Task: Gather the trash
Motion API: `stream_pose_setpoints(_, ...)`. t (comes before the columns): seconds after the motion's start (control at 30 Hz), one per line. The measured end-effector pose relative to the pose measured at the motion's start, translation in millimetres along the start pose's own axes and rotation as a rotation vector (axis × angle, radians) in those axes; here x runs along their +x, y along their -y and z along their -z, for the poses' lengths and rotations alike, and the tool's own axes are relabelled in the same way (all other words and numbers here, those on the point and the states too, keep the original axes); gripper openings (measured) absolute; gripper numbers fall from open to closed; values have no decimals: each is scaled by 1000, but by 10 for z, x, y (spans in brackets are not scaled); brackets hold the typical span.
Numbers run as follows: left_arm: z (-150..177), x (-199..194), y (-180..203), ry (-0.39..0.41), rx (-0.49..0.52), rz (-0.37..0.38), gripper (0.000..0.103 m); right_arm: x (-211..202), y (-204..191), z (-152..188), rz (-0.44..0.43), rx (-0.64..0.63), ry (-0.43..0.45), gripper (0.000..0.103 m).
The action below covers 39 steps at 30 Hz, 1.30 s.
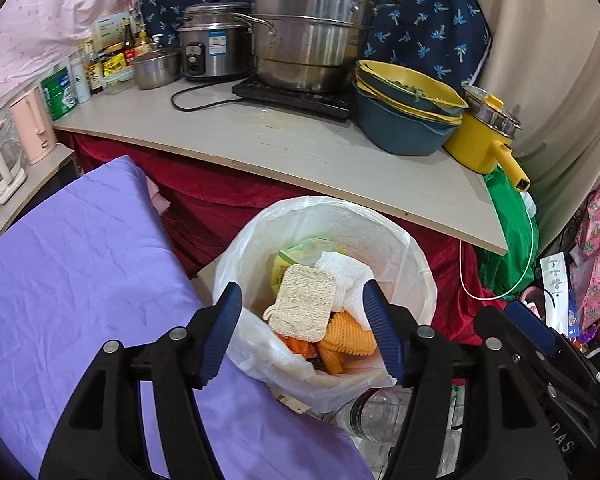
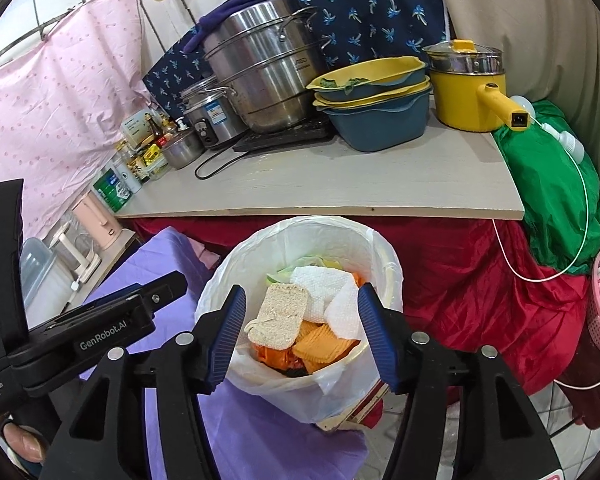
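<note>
A crumpled purple cloth (image 1: 80, 264) fills the left of the scene, draped beside a round bin lined with a white plastic bag (image 1: 416, 276), which stands on the floor just in front of a dark red cloth (image 1: 220, 196) hanging under a pale wooden countertop (image 1: 300, 140). The left gripper (image 1: 302, 330), with blue ribbed pads on black arms, hangs above the bin with its jaws spread wide and nothing between them; seen from the left wrist, its two pads frame the bin's contents. Inside the bin, a beige rectangular sponge pad (image 1: 302, 306) lies on top, touching a crumpled white paper towel (image 1: 348, 280) to its right, with orange ridged scraps (image 1: 348, 340) beneath and a green wrapper (image 1: 288, 264) toward the back. The right gripper (image 2: 302, 332) is likewise released and empty above the same bin (image 2: 384, 264), where the sponge pad (image 2: 278, 316), paper towel (image 2: 328, 296) and orange scraps (image 2: 320, 344) show again. From the right wrist, the left gripper's black body (image 2: 100, 328) appears at the left edge. On the countertop (image 2: 340, 184) stand a large stacked steel steamer pot (image 2: 260, 76), a set of nested yellow and blue plastic basins (image 2: 380, 96) and, farthest right, a yellow electric pot with a glass lid (image 2: 468, 92). A green plastic bag (image 2: 552, 200) hangs beside the counter's right end.
</note>
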<state>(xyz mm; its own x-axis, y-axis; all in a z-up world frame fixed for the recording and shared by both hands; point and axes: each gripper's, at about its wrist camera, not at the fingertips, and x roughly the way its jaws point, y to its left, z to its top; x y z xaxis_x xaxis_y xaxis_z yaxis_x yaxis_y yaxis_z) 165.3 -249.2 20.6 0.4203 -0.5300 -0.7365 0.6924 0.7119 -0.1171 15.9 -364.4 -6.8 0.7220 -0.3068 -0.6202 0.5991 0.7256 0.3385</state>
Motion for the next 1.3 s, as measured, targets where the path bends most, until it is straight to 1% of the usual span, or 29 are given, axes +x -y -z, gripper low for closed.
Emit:
stream_pose_setpoints(0.2,80,-235,-184,40,-19,-63,70,-86,-147,71,-10,-39,-4,65)
stream_pose_setpoints(0.33,177,-378,-329,58,-39,-115,77,-127,-256,132,-12,-72,-16,67)
stream_pose_setpoints(0.57,347,-559,-476,72,-59,-187,84,-215,-450,252,21,-145,-10,79)
stream_pose_setpoints(0.7,446,-647,-535,76,-69,-215,86,-247,-499,328,28,-166,-16,84)
stream_pose_setpoints(0.9,603,-718,-571,73,-83,-251,88,-268,-515,451,36,-180,-42,85)
stream_pose_setpoints(1.03,721,-739,-592,60,-90,-261,88,-272,-528,539,48,-200,-58,86)
stream_pose_setpoints(1.3,878,-774,-542,51,-65,-280,88,-277,-499,663,50,-203,-83,87)
